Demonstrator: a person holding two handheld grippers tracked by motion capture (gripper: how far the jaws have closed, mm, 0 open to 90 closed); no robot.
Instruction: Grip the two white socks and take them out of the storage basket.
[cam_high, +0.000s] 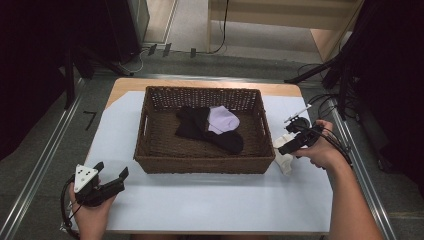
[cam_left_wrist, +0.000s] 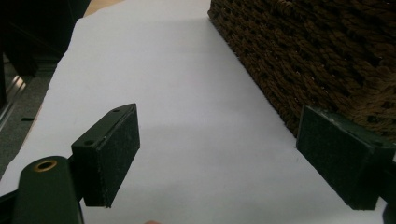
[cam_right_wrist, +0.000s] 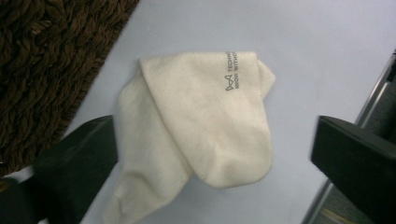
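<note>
At the table's near left corner, the left gripper (cam_high: 111, 176) rests in a hand on the white sheet (cam_high: 210, 200), its jaws spread wide with nothing between them, just short of the basket (cam_high: 205, 164). To the right, the right gripper (cam_high: 284, 144) hangs over a cream sock (cam_right_wrist: 196, 135) lying crumpled on the sheet just beside the basket's right wall, its jaws released and standing either side of the sock without pressing on it. Inside the basket, farther back, lie black socks (cam_high: 200, 127) with a lilac sock (cam_high: 222, 119) on top.
</note>
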